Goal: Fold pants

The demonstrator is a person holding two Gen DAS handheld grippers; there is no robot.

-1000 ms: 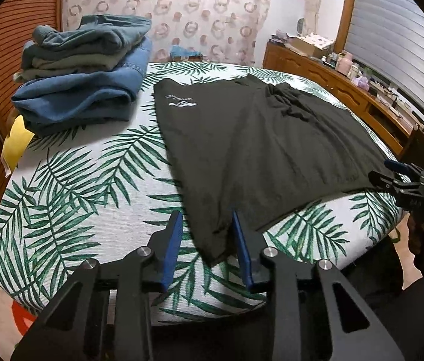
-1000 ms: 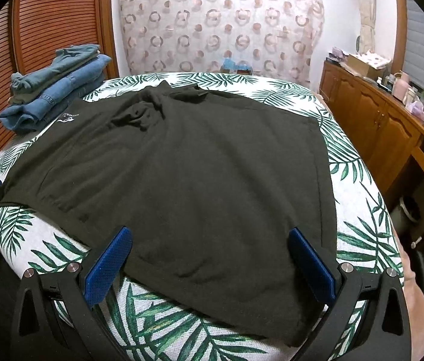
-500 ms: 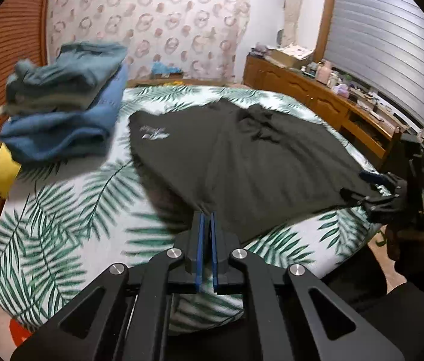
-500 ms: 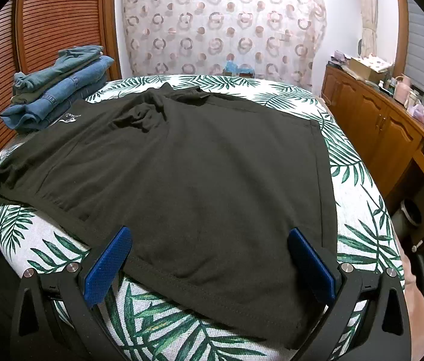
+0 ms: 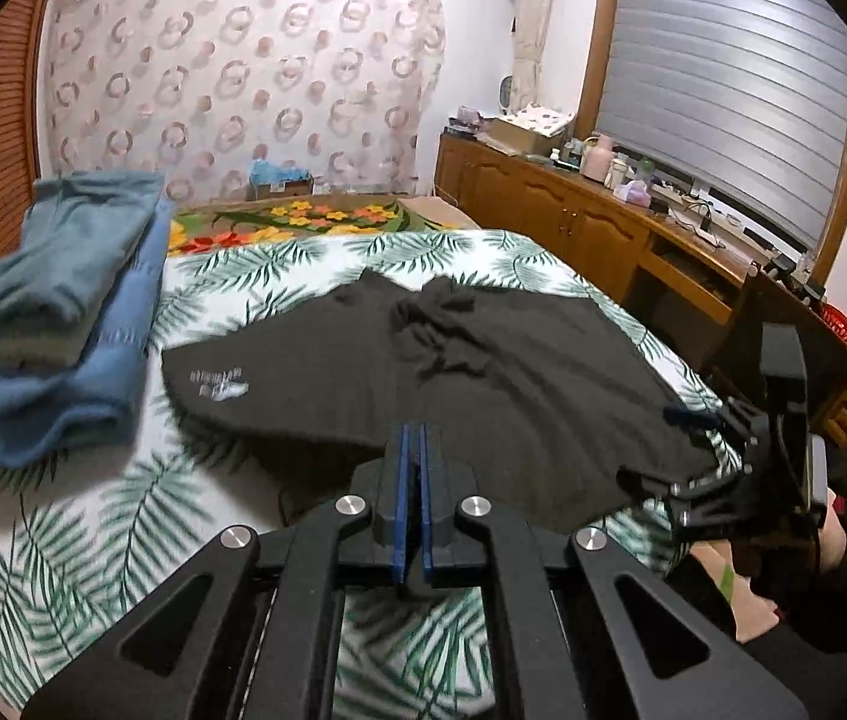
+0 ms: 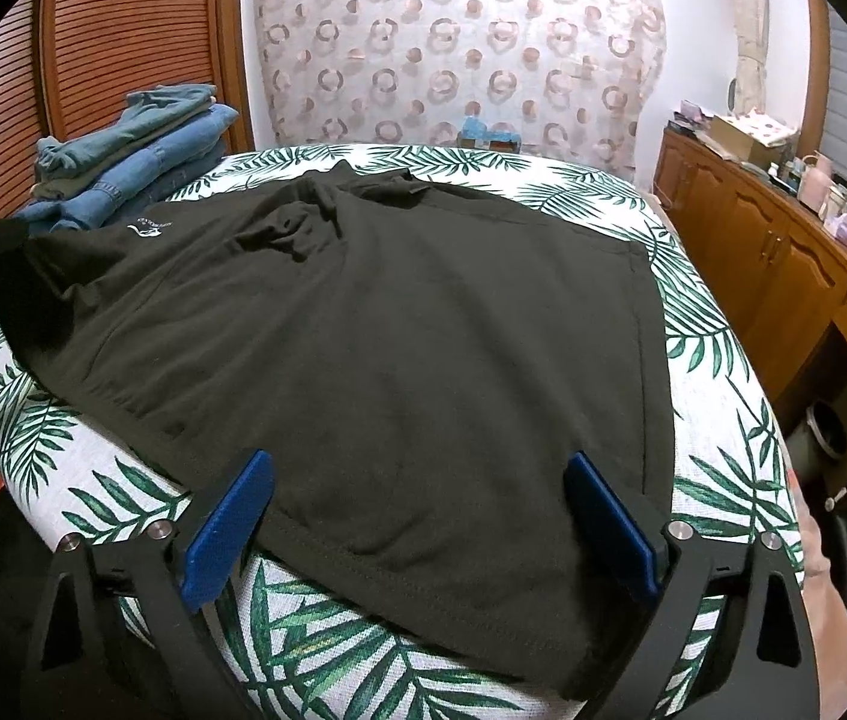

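Black pants corner pinched on palm-leaf bed

Palm-leaf bed cover (image 6: 717,336) carries black pants (image 6: 375,348), spread mostly flat, bunched wrinkles at far end, small white logo far left. Left hand-held gripper (image 5: 414,468) clamped on near-left hem corner, fabric raised there. Right hand-held gripper (image 6: 417,516) wide apart, jaws just easing inward, straddling near-right hem, pads not pressing. Folded jeans stack (image 6: 135,162) far left.

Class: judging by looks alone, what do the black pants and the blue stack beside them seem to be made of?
Black pants: probably a soft matte knit, cotton-like; they drape limply, with fine wrinkles and stitched hems. Blue stack: most likely denim; thick folds, faded blue tones and visible seam stitching.
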